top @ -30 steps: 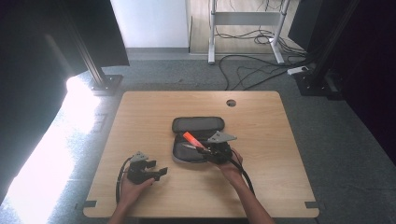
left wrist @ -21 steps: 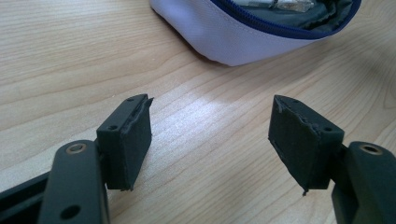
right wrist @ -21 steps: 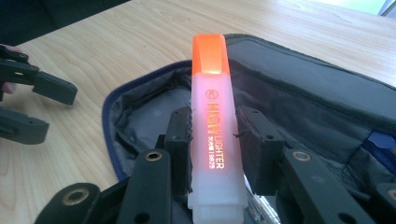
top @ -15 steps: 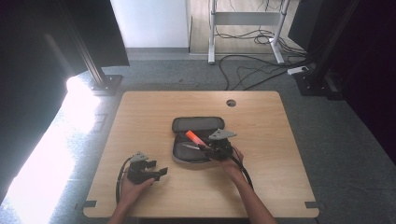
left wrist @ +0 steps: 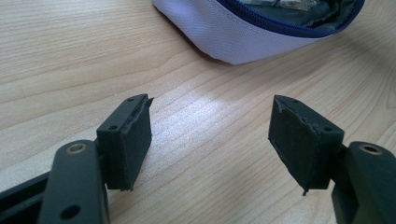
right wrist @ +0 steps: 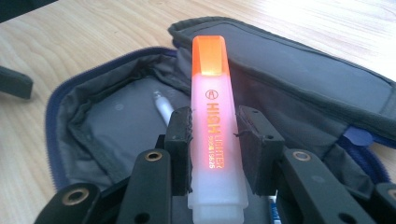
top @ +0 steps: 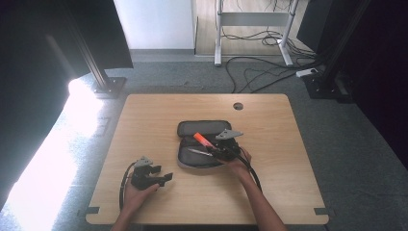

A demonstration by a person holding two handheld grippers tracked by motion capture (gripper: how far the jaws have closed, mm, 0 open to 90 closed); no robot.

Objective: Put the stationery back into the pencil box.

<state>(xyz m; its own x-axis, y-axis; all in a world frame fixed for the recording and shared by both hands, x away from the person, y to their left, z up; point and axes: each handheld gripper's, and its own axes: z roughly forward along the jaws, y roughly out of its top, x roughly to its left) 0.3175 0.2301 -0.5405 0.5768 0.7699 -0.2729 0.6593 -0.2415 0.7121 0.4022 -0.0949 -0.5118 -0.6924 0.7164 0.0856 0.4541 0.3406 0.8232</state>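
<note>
So on the left, the left gripper (top: 166,178) is just parked on the light wooden table (top: 144,115) near its front edge, jaws wide apart with nothing between them, and in the left gripper view its pads (left wrist: 135,140) frame bare wood with the pouch's pale outside beyond, so I'd say it's waiting its turn. In the middle sits the one grey fabric zip pencil case (top: 202,129), lying flat and unzipped so stuff can go in or out. The right gripper (right wrist: 214,140) is clamped on the sides of the one orange highlighter with a translucent body (right wrist: 211,102), holding it cap-forward right over the open case, probably loading or unloading it. There's also one white pen (right wrist: 162,106) lying inside the case. Two grippers in all.
</note>
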